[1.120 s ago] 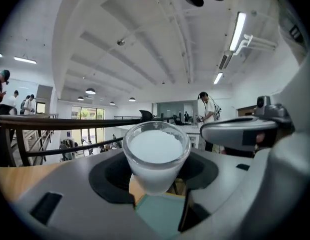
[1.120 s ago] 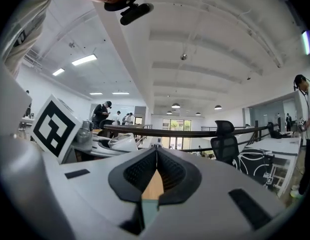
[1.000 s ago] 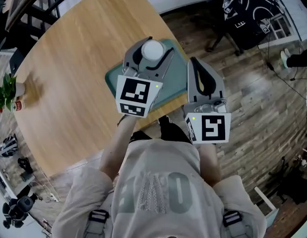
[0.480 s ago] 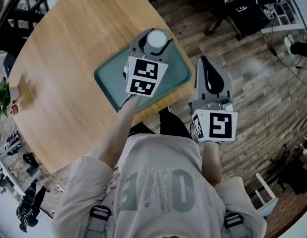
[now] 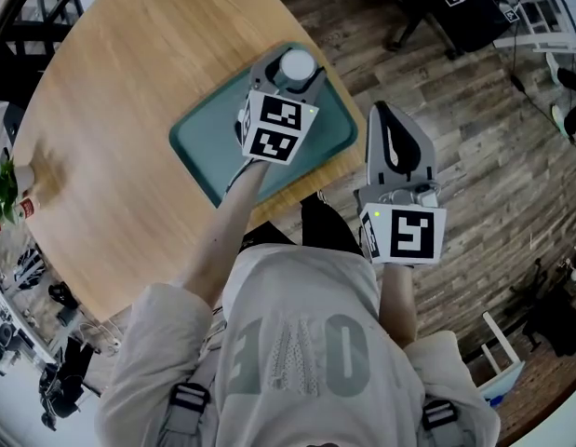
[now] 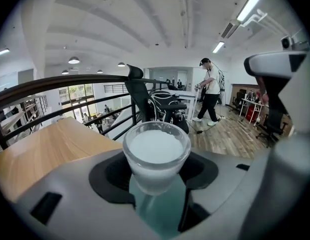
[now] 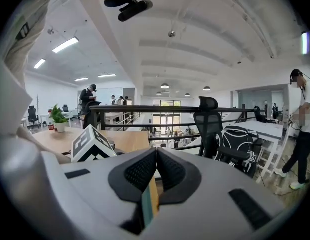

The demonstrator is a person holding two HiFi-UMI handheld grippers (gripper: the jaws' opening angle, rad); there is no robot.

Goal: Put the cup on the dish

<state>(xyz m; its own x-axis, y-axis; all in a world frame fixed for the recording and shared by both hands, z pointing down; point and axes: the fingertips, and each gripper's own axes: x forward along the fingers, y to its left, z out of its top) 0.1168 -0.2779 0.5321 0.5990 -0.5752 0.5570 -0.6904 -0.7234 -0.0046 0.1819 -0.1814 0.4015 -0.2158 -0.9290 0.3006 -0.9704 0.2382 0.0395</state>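
At the far left edge of the head view a small potted plant [image 5: 1, 180] stands on the round wooden table [image 5: 120, 91], well apart from everything else. Further right, near the table's edge closest to the person, lies the teal dish [image 5: 202, 147], a shallow rectangular tray with rounded corners. The left gripper [image 5: 289, 61] reaches over the far right part of that dish, its marker cube [image 5: 280, 127] facing up. Its jaws stand wide and are clamped on the cup [image 5: 296, 63], a small frosted glass (seen from above as a pale round disc). In the left gripper view the dark pads press the cup's wall from both sides, the cup is upright, and the teal surface of the dish shows directly under it; whether the base touches the dish I cannot tell. Behind the cup a dark railing [image 6: 59, 84] runs along the table, with a black office chair [image 6: 144, 101] beyond it. To the right, off the table and above the wooden floor [image 5: 474, 184], hangs the right gripper [image 5: 385, 119]. Its own view shows the ribbed pads closed together with nothing held between them. Farther right in that view a person [image 7: 302, 129] stands beside a white desk
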